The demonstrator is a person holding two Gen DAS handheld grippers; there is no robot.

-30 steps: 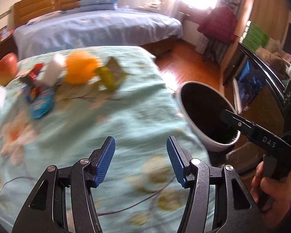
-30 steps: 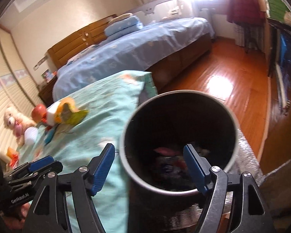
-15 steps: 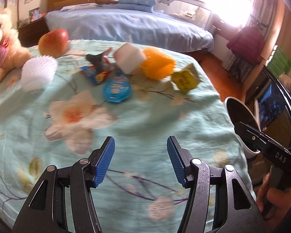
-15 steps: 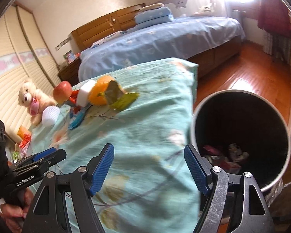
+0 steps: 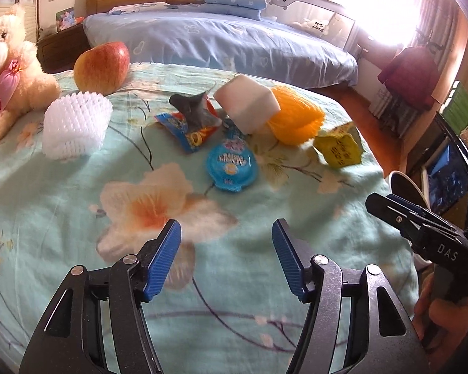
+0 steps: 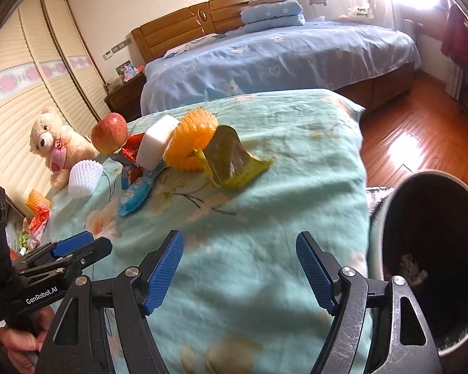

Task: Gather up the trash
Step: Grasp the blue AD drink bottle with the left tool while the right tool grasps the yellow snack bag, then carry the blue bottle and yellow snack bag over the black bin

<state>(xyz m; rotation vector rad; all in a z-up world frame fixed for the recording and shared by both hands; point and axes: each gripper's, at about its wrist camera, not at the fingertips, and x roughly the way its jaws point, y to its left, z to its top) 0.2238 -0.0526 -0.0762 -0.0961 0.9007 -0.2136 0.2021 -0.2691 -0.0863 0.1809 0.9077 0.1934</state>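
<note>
Left wrist view: left gripper (image 5: 226,257) tilted down, jaws opening, empty.

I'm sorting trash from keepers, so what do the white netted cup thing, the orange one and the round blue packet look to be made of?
White netted sleeve: looks like soft foam mesh, matte, open diamond weave. Orange one: seemingly the same foam netting, ribbed, faintly translucent. Round blue packet: probably plastic film or foil, glossy print with crimped edge.

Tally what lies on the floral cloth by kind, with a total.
Foam fruit nets: 2, white and orange
Snack wrappers: 3, blue-red, round blue, yellow
White foam block: 1
Apple: 1
Teddy bear: 1
Total: 8
</note>
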